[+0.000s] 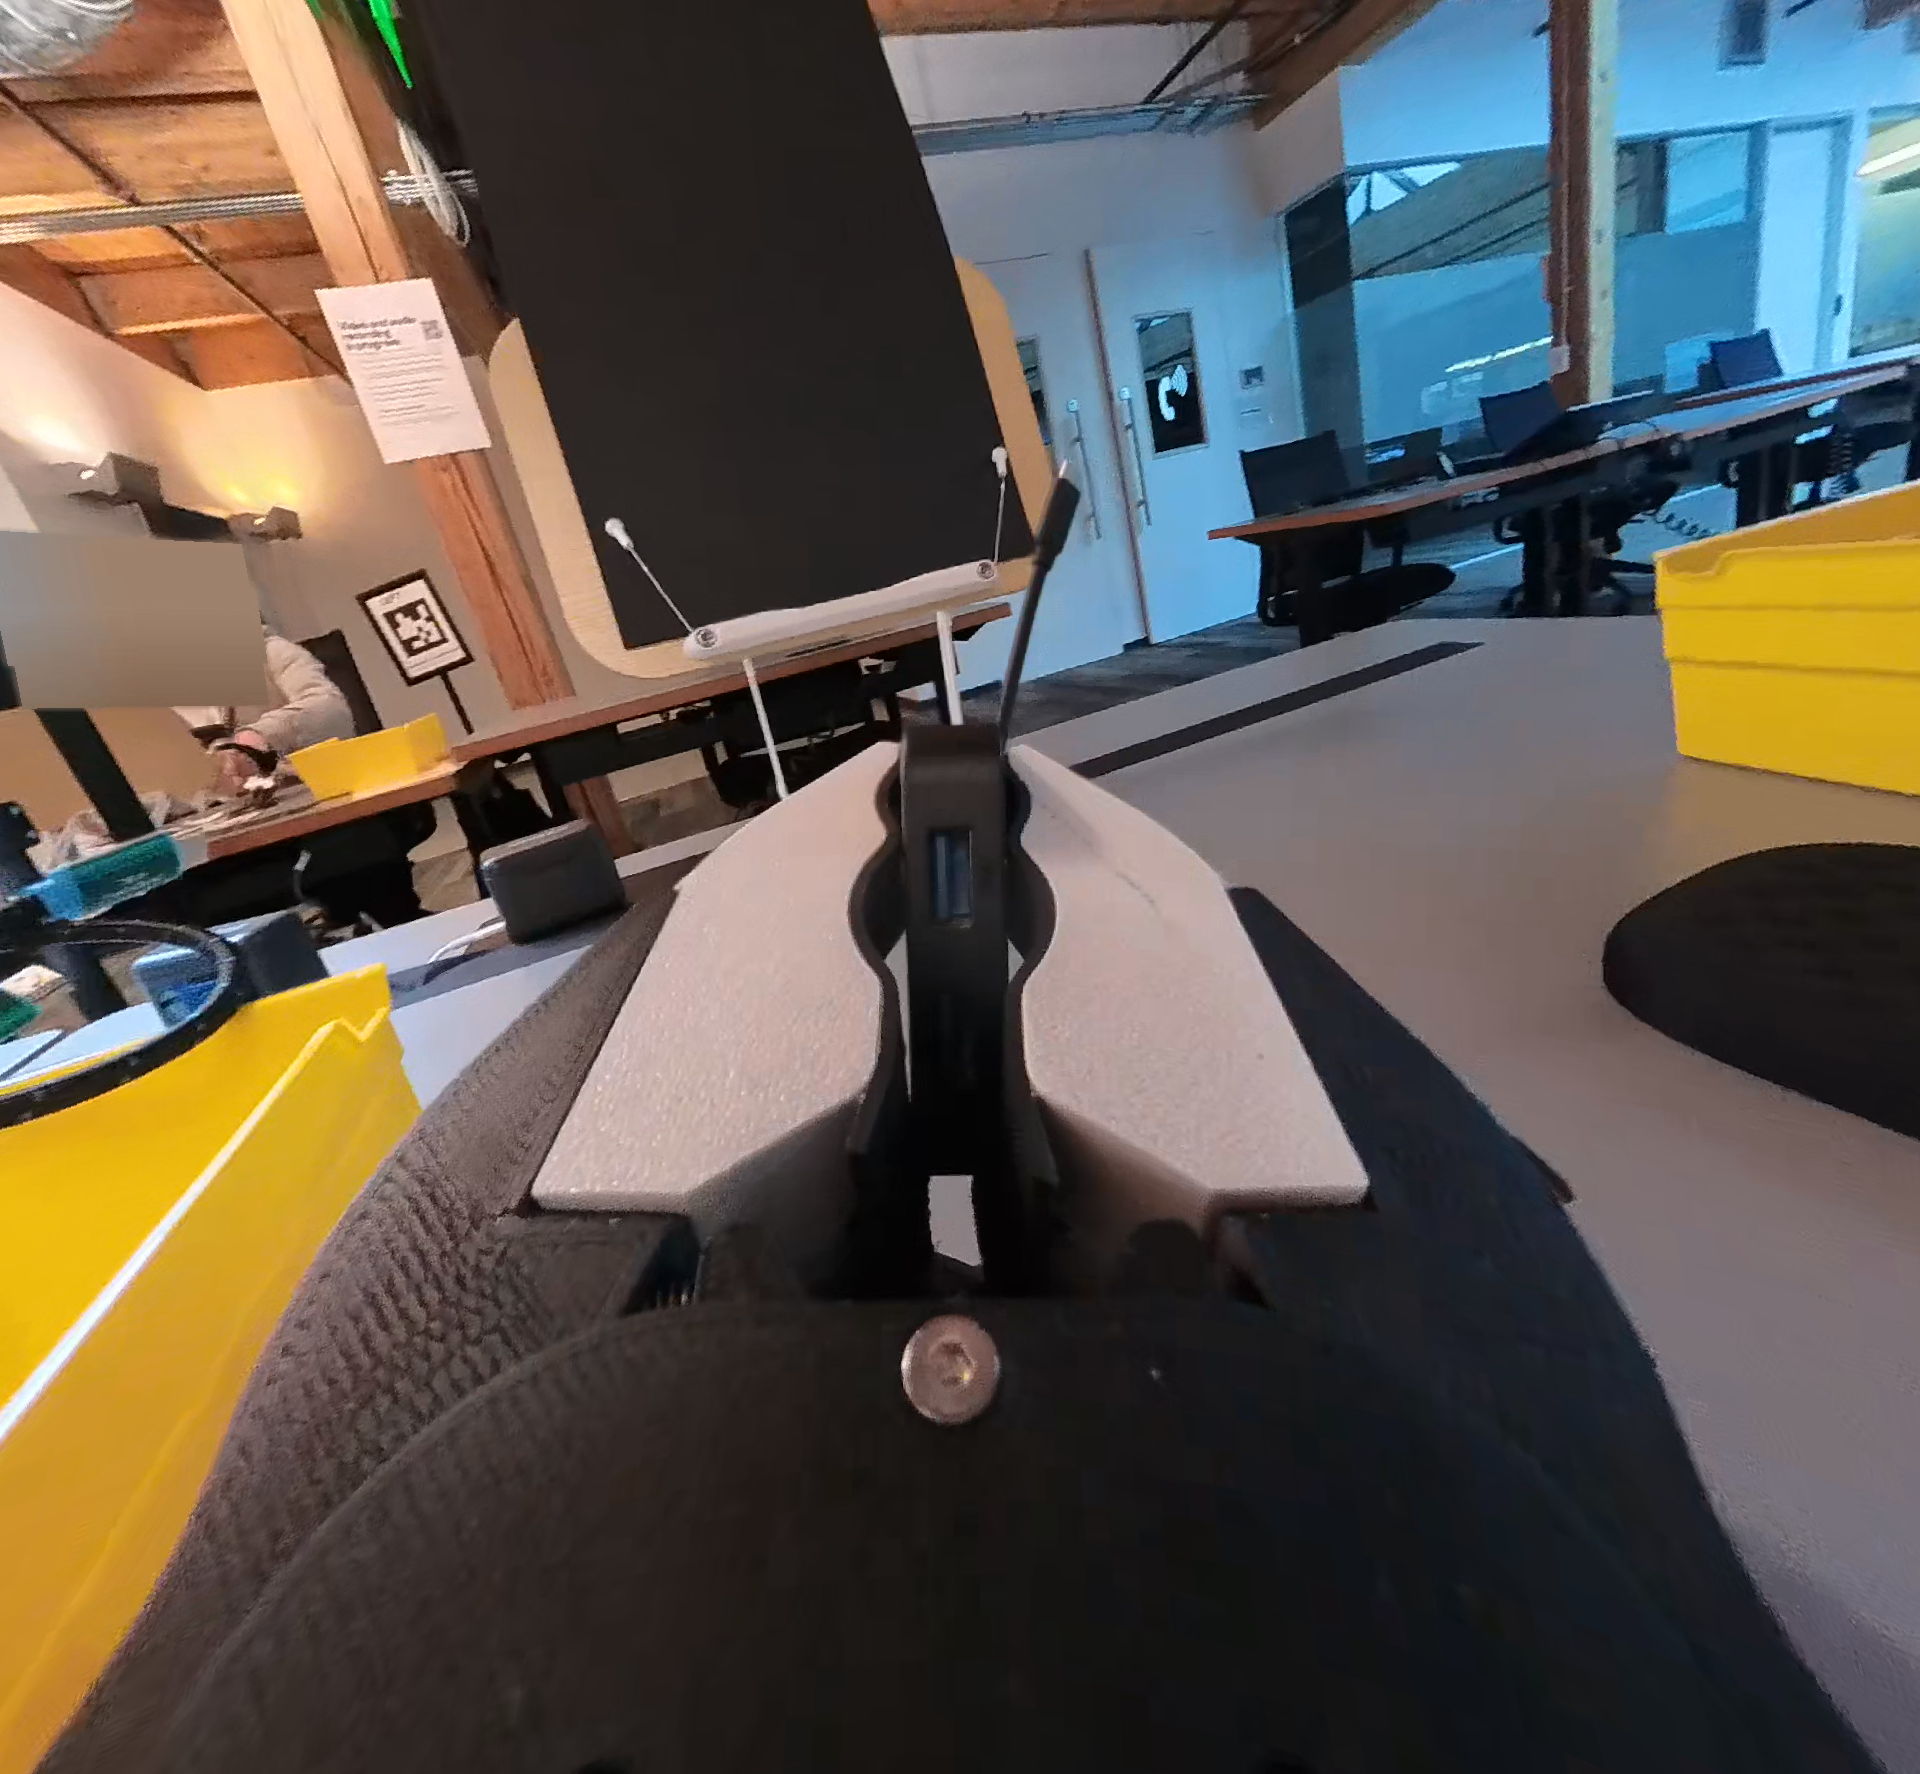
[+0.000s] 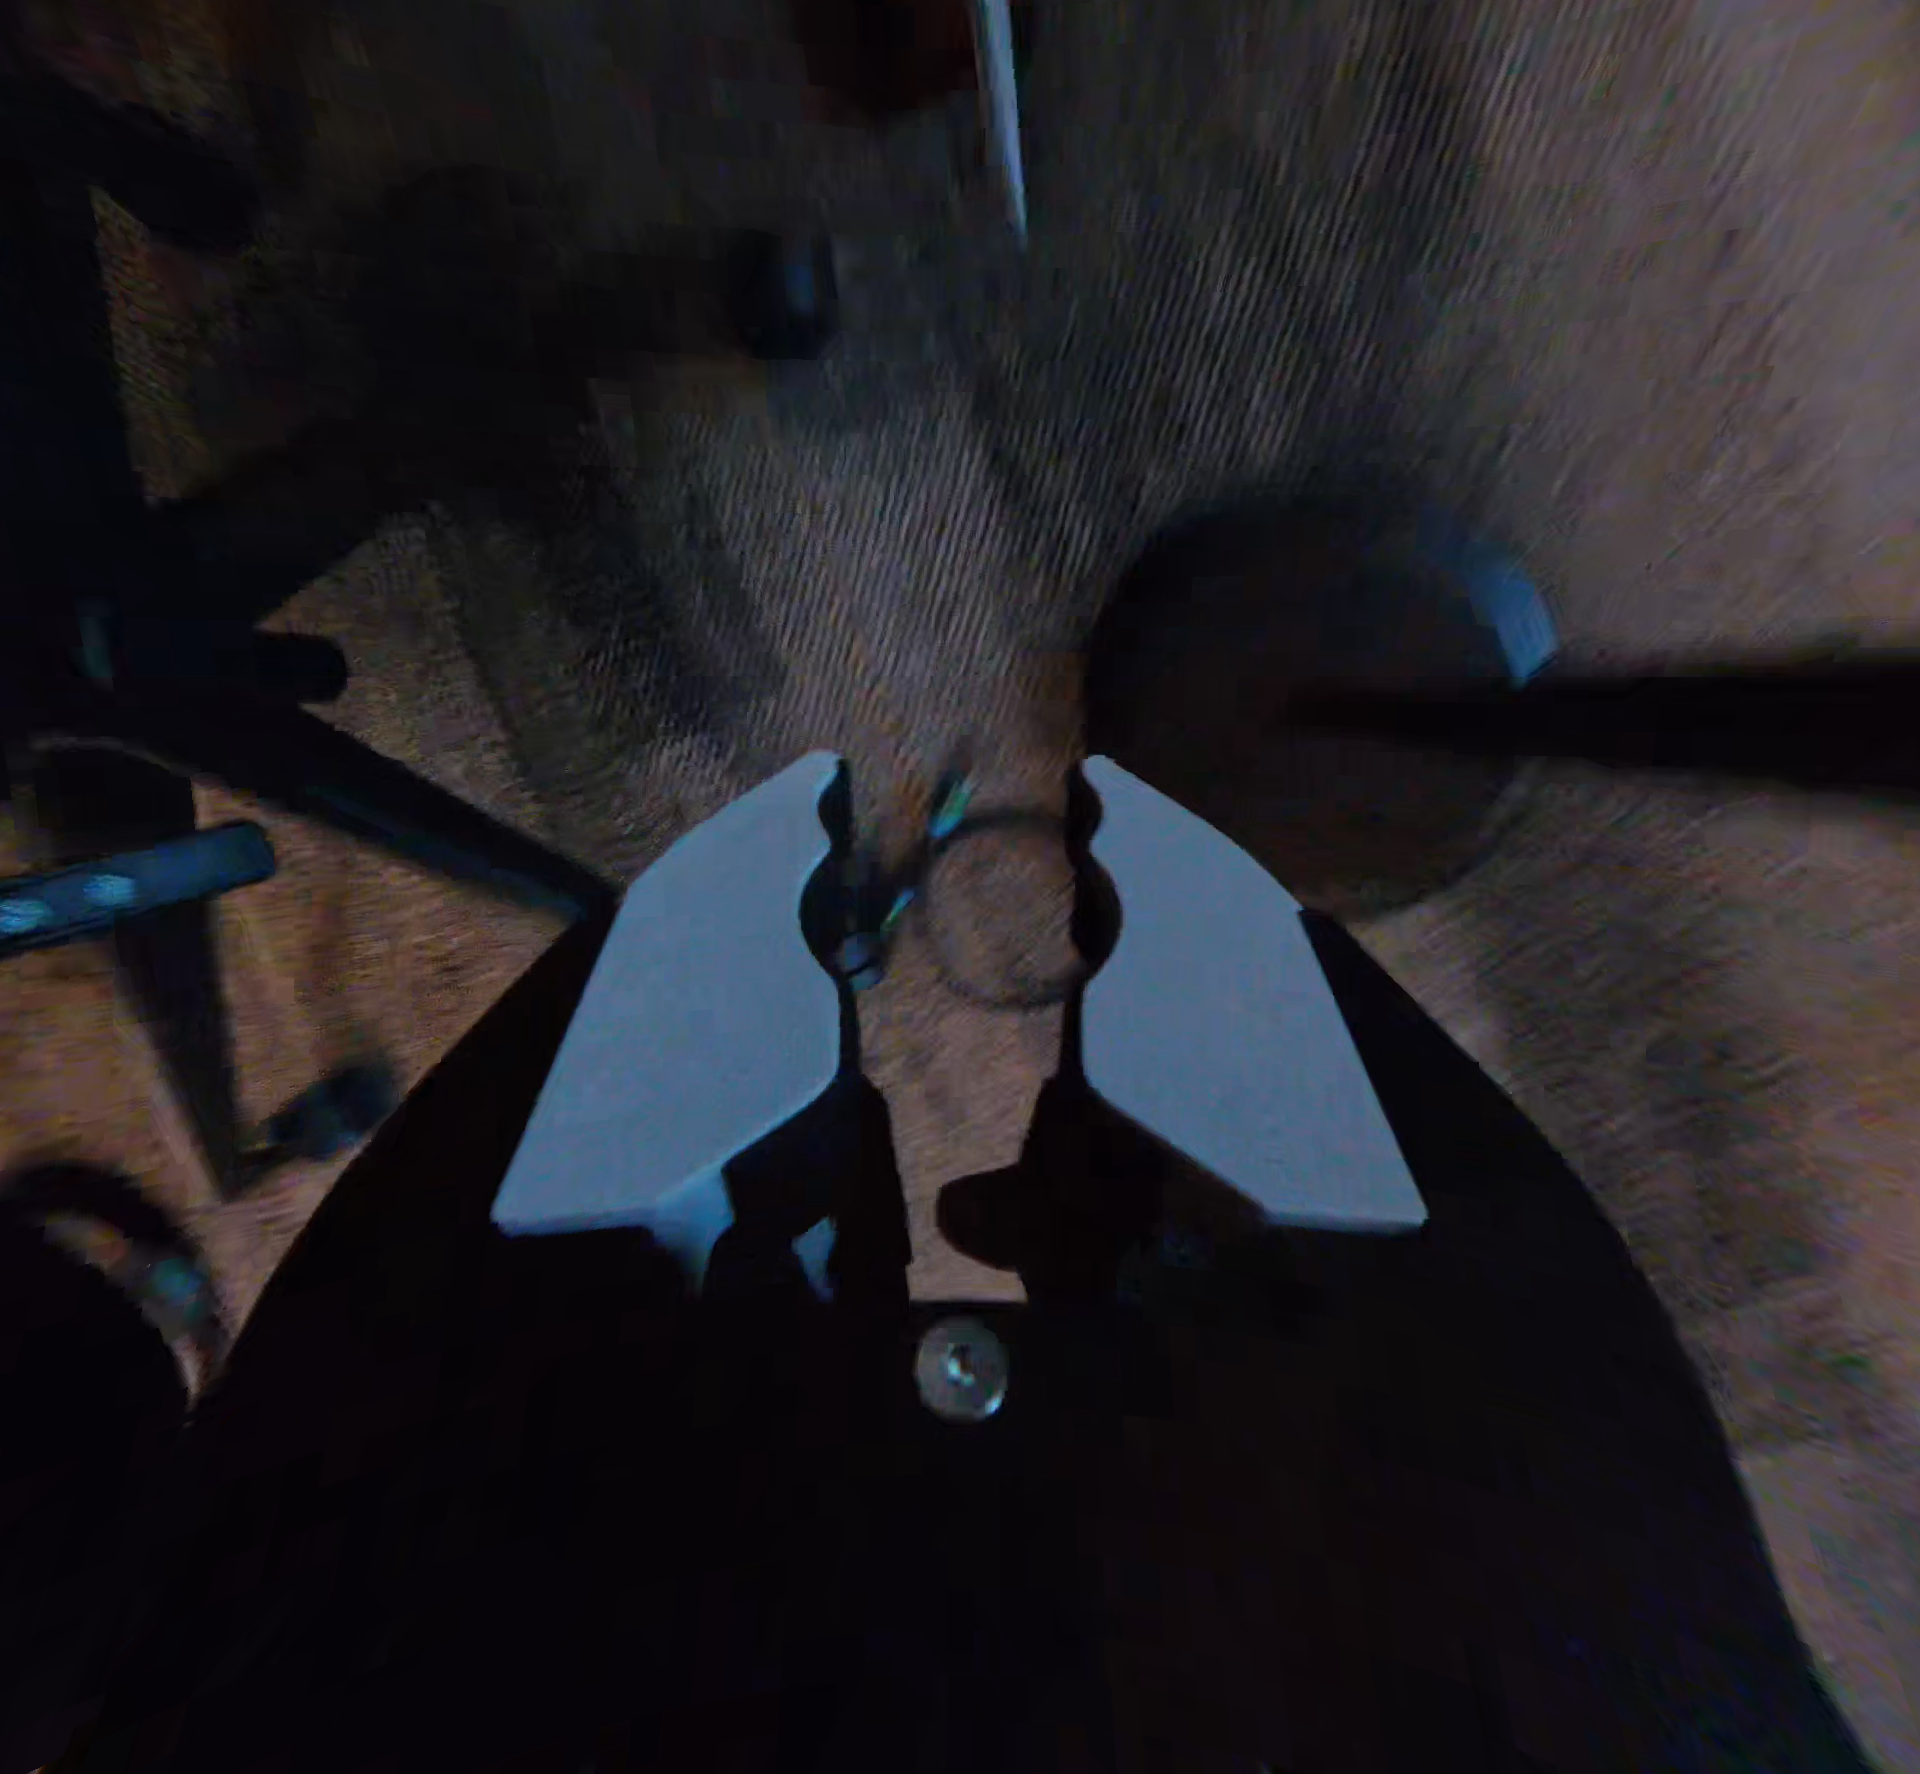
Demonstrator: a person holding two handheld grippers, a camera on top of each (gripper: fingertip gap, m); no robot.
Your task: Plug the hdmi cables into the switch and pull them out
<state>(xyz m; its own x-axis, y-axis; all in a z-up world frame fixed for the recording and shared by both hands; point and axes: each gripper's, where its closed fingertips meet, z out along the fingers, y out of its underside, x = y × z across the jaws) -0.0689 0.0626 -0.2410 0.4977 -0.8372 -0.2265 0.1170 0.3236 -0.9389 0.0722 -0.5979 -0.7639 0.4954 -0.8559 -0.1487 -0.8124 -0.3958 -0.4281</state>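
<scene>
In the left wrist view my left gripper (image 1: 954, 768) is shut on a slim black switch (image 1: 951, 877) held on edge, a blue port facing the camera. A thin black cable (image 1: 1023, 644) rises from its far end and ends in a small free plug (image 1: 1060, 509). The right wrist view is dark and blurred and looks down at brown carpet (image 2: 1143, 374). My right gripper (image 2: 961, 774) is open with a wide gap. A thin dark wire loop (image 2: 997, 817) and a small bright-tipped piece (image 2: 868, 940) show in the gap near the left finger; I cannot tell whether they touch it.
Yellow bins stand at the left (image 1: 156, 1205) and far right (image 1: 1787, 644) on the grey table (image 1: 1351, 789). A black round pad (image 1: 1787, 976) lies at the right. A black board on a stand (image 1: 707, 322) is behind. Dark chair parts (image 2: 1299, 685) stand on the carpet.
</scene>
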